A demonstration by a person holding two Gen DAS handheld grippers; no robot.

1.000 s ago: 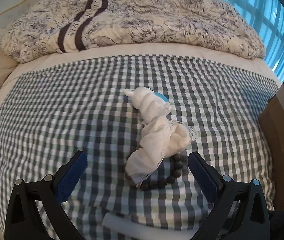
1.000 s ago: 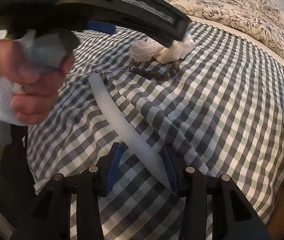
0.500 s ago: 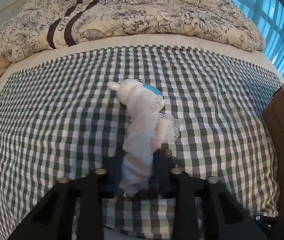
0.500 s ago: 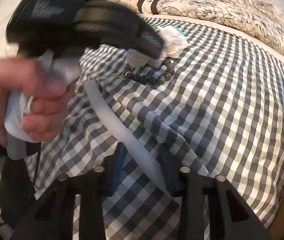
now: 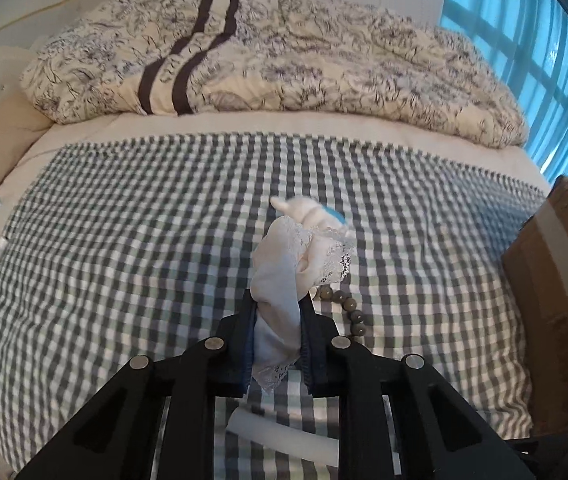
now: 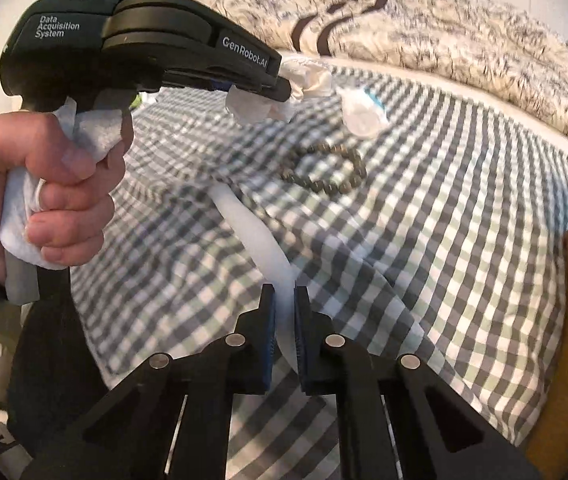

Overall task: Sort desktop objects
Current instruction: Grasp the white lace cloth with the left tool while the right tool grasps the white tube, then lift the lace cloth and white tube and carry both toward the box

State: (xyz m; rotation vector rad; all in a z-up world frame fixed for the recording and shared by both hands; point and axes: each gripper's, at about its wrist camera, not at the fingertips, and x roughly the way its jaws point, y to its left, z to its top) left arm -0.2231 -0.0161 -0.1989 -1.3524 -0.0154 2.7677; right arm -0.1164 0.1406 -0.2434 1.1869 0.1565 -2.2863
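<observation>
On the checked bedcover (image 5: 132, 248), near the middle of the bed, the left gripper (image 5: 276, 312) has its fingers (image 5: 248, 340) drawn close together on a white lace-edged cloth (image 5: 280, 276). The cloth bunches up out of the grip and its lace trim (image 5: 335, 256) hangs to the right, raised off the cover. Just beyond it lies a white object with a blue patch (image 5: 315, 210), and just right of the fingers a string of dark beads (image 5: 349, 304) rests on the cover. In the right wrist view the beads (image 6: 323, 172) form a loop lying apart from the lifted cloth (image 6: 252, 106). The right gripper (image 6: 284, 308) is pinched narrowly on the near end of a long white strip (image 6: 252, 224) that runs away across the bedcover (image 6: 463, 216). A hand (image 6: 40, 184) grips the left tool's handle, padded with a white towel (image 6: 16, 220). A floral duvet (image 5: 284, 64) is heaped at the far side, and a cardboard box (image 5: 555, 264) stands at the right edge.
</observation>
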